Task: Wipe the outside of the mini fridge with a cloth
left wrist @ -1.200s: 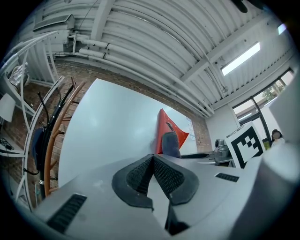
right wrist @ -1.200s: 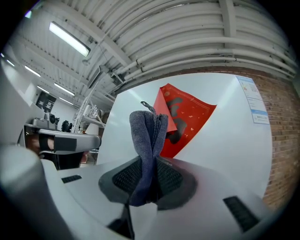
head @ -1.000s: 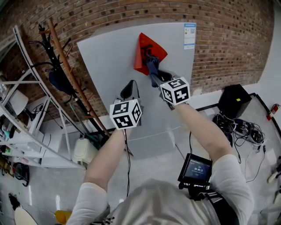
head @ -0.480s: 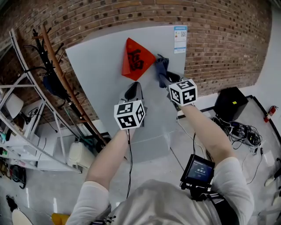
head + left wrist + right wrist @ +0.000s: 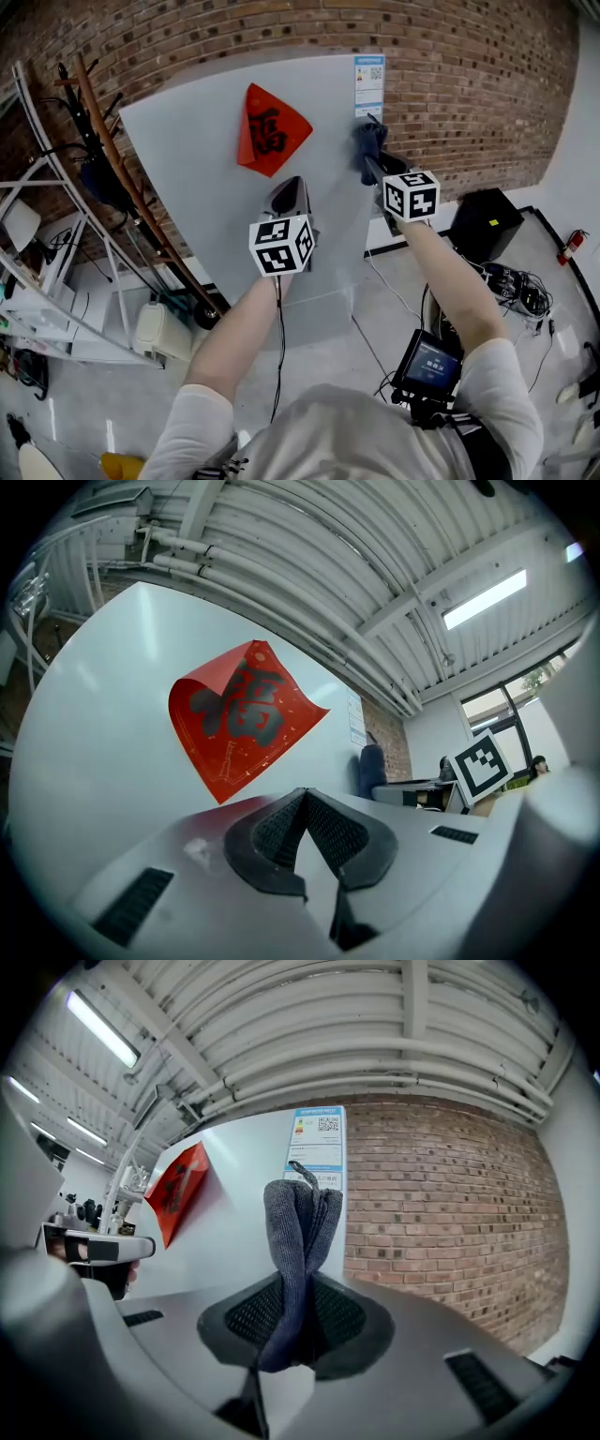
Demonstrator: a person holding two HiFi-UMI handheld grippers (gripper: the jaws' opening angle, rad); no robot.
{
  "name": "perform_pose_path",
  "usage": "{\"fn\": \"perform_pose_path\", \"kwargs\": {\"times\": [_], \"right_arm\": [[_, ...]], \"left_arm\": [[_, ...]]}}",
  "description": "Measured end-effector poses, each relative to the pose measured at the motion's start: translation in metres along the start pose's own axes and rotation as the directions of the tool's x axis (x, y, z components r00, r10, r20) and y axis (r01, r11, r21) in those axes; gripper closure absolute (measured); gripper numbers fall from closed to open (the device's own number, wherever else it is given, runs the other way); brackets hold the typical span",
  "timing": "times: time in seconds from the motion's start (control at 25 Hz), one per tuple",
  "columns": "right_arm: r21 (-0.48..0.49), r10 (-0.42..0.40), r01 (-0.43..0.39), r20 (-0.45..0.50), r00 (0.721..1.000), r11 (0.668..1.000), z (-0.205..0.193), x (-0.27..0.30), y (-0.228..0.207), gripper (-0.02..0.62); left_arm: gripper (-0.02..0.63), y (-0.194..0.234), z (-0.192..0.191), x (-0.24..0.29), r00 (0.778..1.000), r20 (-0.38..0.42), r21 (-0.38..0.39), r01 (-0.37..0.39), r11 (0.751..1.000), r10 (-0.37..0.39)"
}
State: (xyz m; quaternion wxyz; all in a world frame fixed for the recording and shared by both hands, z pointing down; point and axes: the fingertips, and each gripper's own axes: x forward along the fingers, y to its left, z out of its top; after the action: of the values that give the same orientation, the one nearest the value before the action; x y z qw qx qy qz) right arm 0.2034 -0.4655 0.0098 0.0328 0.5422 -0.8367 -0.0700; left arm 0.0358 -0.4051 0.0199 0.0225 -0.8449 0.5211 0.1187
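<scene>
The white fridge (image 5: 202, 159) stands against a brick wall, its flat front facing me. A red paper sticker (image 5: 268, 127) hangs on it, and a label (image 5: 368, 84) sits at its upper right corner. My right gripper (image 5: 373, 155) is shut on a dark blue cloth (image 5: 368, 139) and holds it against the fridge's right side just under the label. In the right gripper view the cloth (image 5: 298, 1241) stands bunched between the jaws. My left gripper (image 5: 289, 194) is shut and empty, in front of the fridge below the sticker (image 5: 244, 714).
A metal rack (image 5: 56, 272) with coats and wooden poles (image 5: 141, 178) stands to the left of the fridge. A black box (image 5: 486, 225) and tangled cables (image 5: 516, 286) lie on the floor at the right. A white appliance (image 5: 155, 328) sits low on the left.
My right gripper has carried the cloth from the sticker rightward across the fridge to its right side under the label. The left gripper has stayed about where it was.
</scene>
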Motion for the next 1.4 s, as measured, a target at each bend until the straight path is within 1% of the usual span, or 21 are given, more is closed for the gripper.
{"fn": "perform_pose_path", "kwargs": {"times": [0.12,0.32,0.4,0.48,0.6,0.88,1.16,1.4], "right_arm": [[-0.011,0.01,-0.01,0.0,1.0,1.0,-0.002,0.002,0.0,0.506],[-0.003,0.016,-0.016,0.011,1.0,1.0,-0.001,0.001,-0.001,0.506],[-0.006,0.021,-0.021,0.012,1.0,1.0,0.0,0.0,0.006,0.505],[-0.018,0.044,-0.044,0.002,0.999,0.999,-0.003,0.0,0.022,0.506],[-0.041,0.099,-0.099,-0.014,0.995,0.994,-0.01,0.003,0.06,0.506],[-0.055,0.23,-0.23,-0.02,0.973,0.972,-0.019,0.021,0.167,0.506],[-0.065,0.366,-0.367,-0.03,0.93,0.928,-0.028,0.043,0.287,0.506],[-0.052,0.433,-0.434,-0.035,0.901,0.899,-0.033,0.063,0.369,0.506]], "left_arm": [[0.601,-0.001,-0.002,0.001,1.0,0.002,0.0,-0.013,1.0,0.013],[0.602,0.004,-0.004,-0.006,0.999,0.0,0.007,-0.039,0.999,0.039],[0.601,0.009,-0.003,-0.012,0.999,-0.003,0.006,-0.047,0.999,0.047],[0.601,0.015,-0.004,-0.019,0.999,-0.007,0.007,-0.052,0.999,0.052],[0.601,0.03,-0.004,-0.031,0.997,-0.013,0.007,-0.071,0.997,0.071],[0.602,0.087,0.001,-0.073,0.987,-0.024,0.013,-0.161,0.987,0.161],[0.601,0.155,0.002,-0.13,0.968,-0.047,0.026,-0.247,0.969,0.248],[0.601,0.204,0.003,-0.172,0.953,-0.071,0.046,-0.29,0.956,0.293]]}}
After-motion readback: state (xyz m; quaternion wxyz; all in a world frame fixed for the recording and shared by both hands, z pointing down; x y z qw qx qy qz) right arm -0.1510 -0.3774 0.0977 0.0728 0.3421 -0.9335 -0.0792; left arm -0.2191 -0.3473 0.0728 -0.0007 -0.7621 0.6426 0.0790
